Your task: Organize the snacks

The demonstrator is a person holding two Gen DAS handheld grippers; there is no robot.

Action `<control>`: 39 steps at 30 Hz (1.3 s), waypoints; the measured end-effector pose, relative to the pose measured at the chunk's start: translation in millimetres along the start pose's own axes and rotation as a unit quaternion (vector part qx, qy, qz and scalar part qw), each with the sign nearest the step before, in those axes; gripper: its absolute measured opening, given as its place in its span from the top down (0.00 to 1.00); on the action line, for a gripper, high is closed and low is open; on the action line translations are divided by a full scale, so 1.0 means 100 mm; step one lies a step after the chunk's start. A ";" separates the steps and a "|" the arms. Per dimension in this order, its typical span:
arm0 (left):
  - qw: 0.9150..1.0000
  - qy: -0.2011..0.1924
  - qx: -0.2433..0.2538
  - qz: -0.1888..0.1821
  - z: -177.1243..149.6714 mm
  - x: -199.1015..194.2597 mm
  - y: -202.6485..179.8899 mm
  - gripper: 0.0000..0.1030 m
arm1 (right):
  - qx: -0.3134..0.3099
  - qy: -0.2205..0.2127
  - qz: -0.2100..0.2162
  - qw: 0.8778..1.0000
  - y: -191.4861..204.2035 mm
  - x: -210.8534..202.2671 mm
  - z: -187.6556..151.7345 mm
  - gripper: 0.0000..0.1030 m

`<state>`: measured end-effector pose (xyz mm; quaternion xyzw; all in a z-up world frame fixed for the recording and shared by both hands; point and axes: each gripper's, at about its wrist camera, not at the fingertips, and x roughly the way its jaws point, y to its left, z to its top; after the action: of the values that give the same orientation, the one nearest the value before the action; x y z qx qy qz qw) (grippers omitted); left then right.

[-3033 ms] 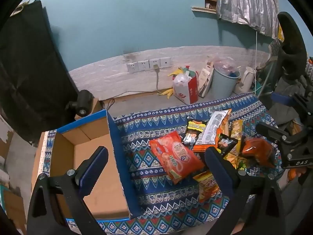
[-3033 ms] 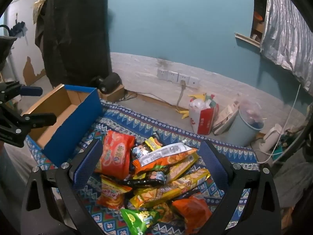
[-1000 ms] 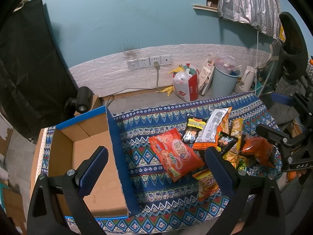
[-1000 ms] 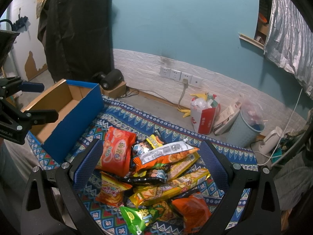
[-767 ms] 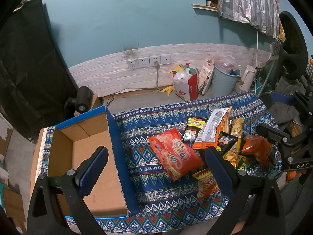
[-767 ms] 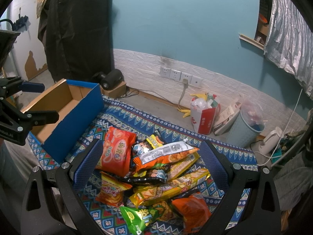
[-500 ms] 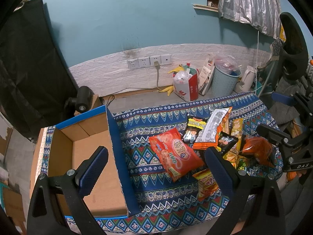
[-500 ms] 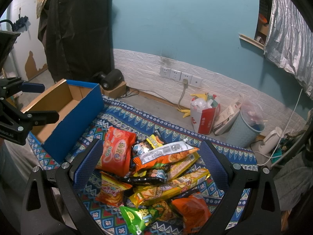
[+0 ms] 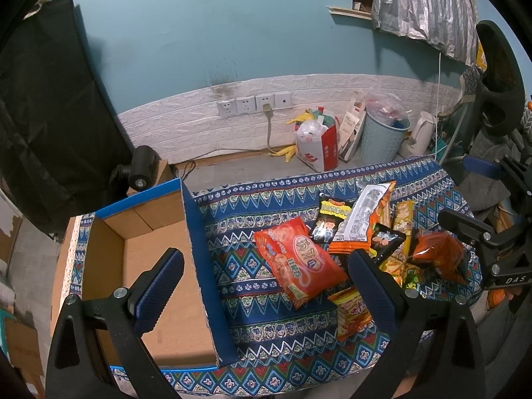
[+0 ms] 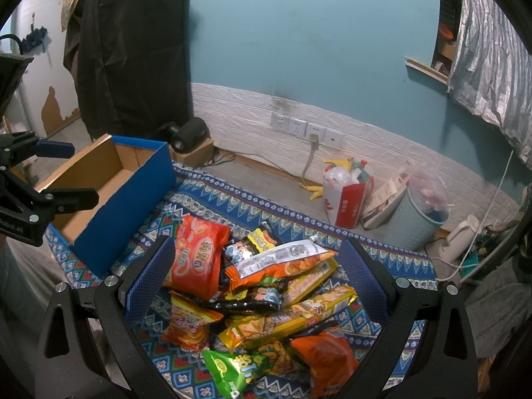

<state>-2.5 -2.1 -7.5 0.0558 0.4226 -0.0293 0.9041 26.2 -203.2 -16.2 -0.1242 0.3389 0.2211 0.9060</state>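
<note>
Left gripper (image 9: 266,267) jaws spread wide, empty, above blue-walled cardboard box (image 9: 196,252) edge and patterned blue cloth (image 9: 252,199). Right gripper (image 10: 254,257) jaws apart, empty, over pile of snack packets: large red-orange bag (image 10: 198,262), white-orange packet (image 10: 282,259), green bag (image 10: 232,367). Pile lies on cloth, right of box.
</note>
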 end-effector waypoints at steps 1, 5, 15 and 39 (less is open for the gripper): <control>1.000 0.000 0.000 -0.001 0.00 0.00 0.00 0.02 | 0.000 0.001 -0.001 1.000 -0.01 0.00 0.00 0.05; 1.000 0.002 0.002 -0.001 0.01 0.01 0.00 0.02 | 0.002 0.002 -0.002 1.000 -0.04 0.00 -0.02 0.05; 1.000 0.014 -0.002 -0.001 0.05 0.09 0.00 0.02 | 0.009 0.012 -0.012 1.000 -0.11 0.02 -0.03 0.05; 0.984 0.176 -0.030 -0.022 -0.20 1.16 -0.27 0.02 | 0.068 0.177 -0.039 0.981 -0.82 0.54 -0.75 0.05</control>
<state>54.5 -26.7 -111.5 0.0240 0.5770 -0.0264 0.8160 60.3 -285.5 -101.8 -0.1120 0.5029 0.1365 0.8461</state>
